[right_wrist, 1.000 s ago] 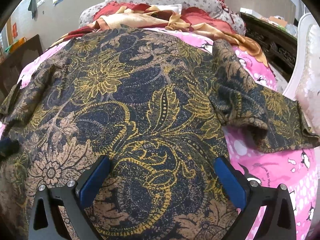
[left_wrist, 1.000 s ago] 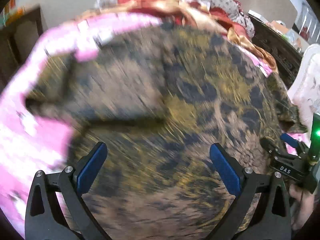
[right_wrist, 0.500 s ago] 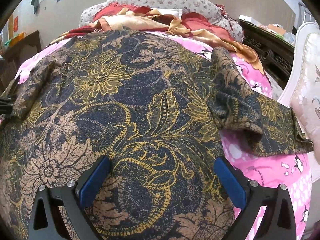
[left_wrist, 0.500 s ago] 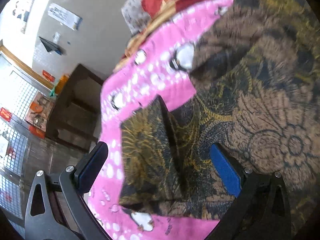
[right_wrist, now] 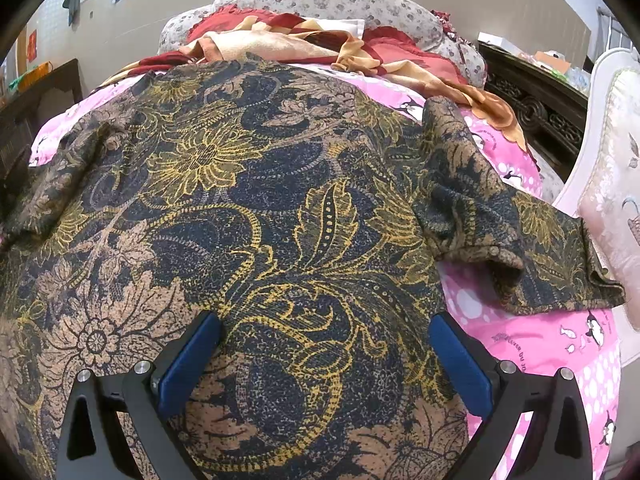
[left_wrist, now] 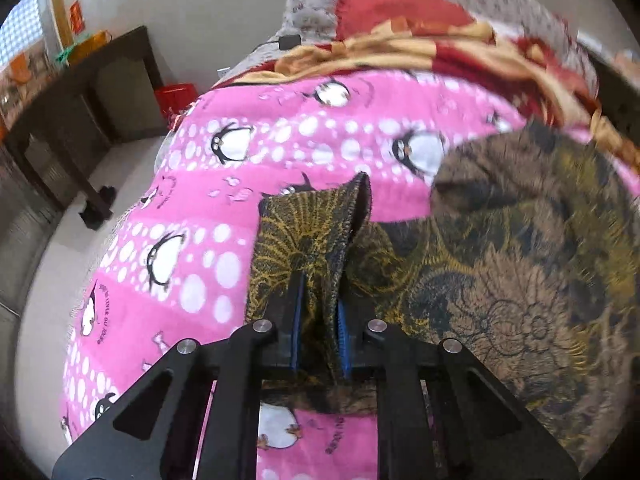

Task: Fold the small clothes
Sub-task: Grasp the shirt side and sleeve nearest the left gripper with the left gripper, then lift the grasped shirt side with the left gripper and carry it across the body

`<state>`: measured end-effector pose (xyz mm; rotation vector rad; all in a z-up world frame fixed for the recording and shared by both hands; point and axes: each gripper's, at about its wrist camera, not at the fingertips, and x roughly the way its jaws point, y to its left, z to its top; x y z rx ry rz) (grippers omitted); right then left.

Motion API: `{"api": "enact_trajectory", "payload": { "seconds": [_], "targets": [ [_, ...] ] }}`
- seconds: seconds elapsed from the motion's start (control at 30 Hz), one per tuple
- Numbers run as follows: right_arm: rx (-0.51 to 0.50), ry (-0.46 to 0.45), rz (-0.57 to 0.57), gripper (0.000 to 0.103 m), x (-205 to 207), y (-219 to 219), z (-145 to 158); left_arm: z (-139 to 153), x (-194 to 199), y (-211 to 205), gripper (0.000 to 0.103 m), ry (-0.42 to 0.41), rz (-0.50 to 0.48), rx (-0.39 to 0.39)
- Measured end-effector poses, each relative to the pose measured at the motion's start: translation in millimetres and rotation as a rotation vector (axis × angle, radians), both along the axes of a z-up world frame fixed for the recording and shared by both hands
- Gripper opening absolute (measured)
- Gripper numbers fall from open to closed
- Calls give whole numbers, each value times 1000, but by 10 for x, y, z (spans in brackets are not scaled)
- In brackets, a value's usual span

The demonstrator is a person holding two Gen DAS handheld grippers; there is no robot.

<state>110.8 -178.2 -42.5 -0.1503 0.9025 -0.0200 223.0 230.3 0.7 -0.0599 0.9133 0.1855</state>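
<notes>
Nearest, the left tool is pinched tight on the left sleeve of a dark floral-print top, which lies spread flat on a pink penguin-print blanket covering a bed. The right tool hovers wide open over the top's middle, gripping nothing. This looks like the first fold: the sleeve likely needs carrying inward across the body. Beyond, the right sleeve lies rumpled; farther off, red and gold bedding.
</notes>
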Motion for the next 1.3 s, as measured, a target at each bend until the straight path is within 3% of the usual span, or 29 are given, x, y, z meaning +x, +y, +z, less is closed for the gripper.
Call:
{"api": "enact_trajectory", "payload": {
  "seconds": [0.03, 0.17, 0.4, 0.5, 0.67, 0.87, 0.97, 1.03, 1.1, 1.2, 1.27, 1.3],
  "targets": [
    [0, 0, 0, 103, 2, 5, 0, 23, -20, 67, 13, -16, -13, -38],
    [-1, 0, 0, 103, -1, 5, 0, 65, -61, 215, 13, -47, -10, -71],
    [-1, 0, 0, 103, -2, 5, 1, -62, -48, 432, 13, -31, 46, -120],
    [-3, 0, 0, 103, 0, 5, 1, -37, -107, 455, 13, -47, 44, -102],
    [4, 3, 5, 103, -7, 9, 49, 347, -340, 755, 6, -115, 125, -41],
    [8, -108, 41, 103, -206, -33, 537, 812, -674, 1569, 5, -165, 302, 19],
    [22, -111, 56, 103, -286, -14, 671, 855, -789, 1899, 5, -160, 334, -59],
    [58, -102, 63, 103, -312, 22, 700, 752, -805, 1969, 5, -159, 271, -204],
    [94, -93, 76, 103, -334, 110, 696, 590, -740, 1870, 5, -123, 225, -252],
    [103, -79, 115, 103, -350, 347, 663, 336, -591, 1588, 12, -77, 160, -267],
    [55, -84, 168, 103, -383, 551, 581, 147, -463, 1401, 37, -39, 131, -252],
    [41, -84, 179, 103, -392, 597, 535, 67, -408, 1343, 43, -27, 121, -246]
  ]
}}
